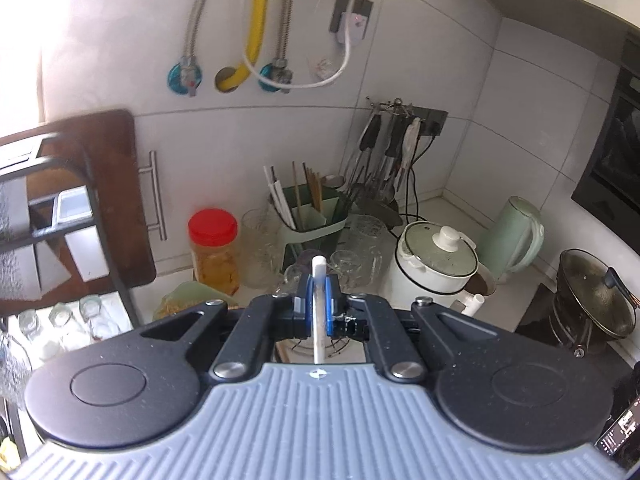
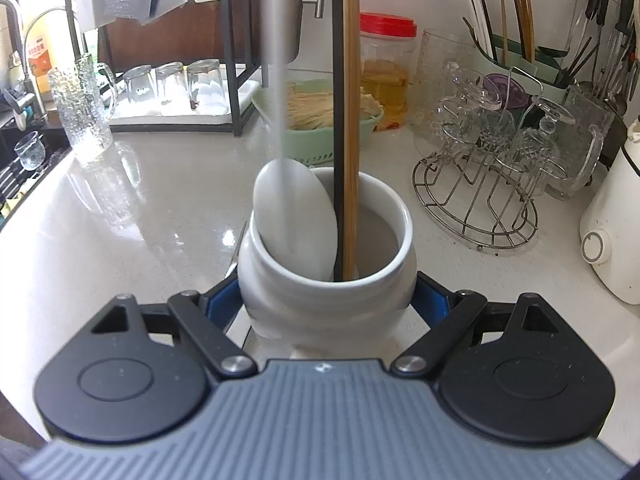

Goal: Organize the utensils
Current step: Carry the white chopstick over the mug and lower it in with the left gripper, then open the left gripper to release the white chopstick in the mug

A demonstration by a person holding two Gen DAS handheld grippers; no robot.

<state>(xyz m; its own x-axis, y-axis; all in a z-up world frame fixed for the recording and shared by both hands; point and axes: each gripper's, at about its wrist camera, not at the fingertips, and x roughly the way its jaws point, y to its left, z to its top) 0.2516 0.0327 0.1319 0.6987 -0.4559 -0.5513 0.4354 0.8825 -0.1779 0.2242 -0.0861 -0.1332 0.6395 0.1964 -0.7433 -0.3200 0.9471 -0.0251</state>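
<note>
The pale surface (image 2: pixel 160 216) runs wide here, crowded at the back with a green utensil caddy (image 1: pixel 316 220) full of chopsticks, a wire glass rack (image 2: pixel 476 200) and a white lidded pot (image 1: pixel 436 264).

Nearer in, a white ceramic jar (image 2: pixel 324 268) stands on the surface, and the right claw (image 2: pixel 326 300) grips it from both sides, blue pads against its shoulders, steadying it. Inside the jar lean a white spoon (image 2: pixel 296 220), a black chopstick (image 2: pixel 338 140) and a wooden chopstick (image 2: pixel 351 120), all upright against the far rim.

The left claw (image 1: pixel 318 308) is pressed together on a thin white chopstick (image 1: pixel 319 304), pinching it near the upper end, with the rest of the stick hanging below the pads; it is up in the air, facing the back corner.

I'd judge the step in hand is carrying that stick to a holder. To do it well, keep the stick near vertical, bring its lower tip over the opening before lowering, aim for the free side away from the spoon bowl, and let go only once the tip is well inside.
</note>
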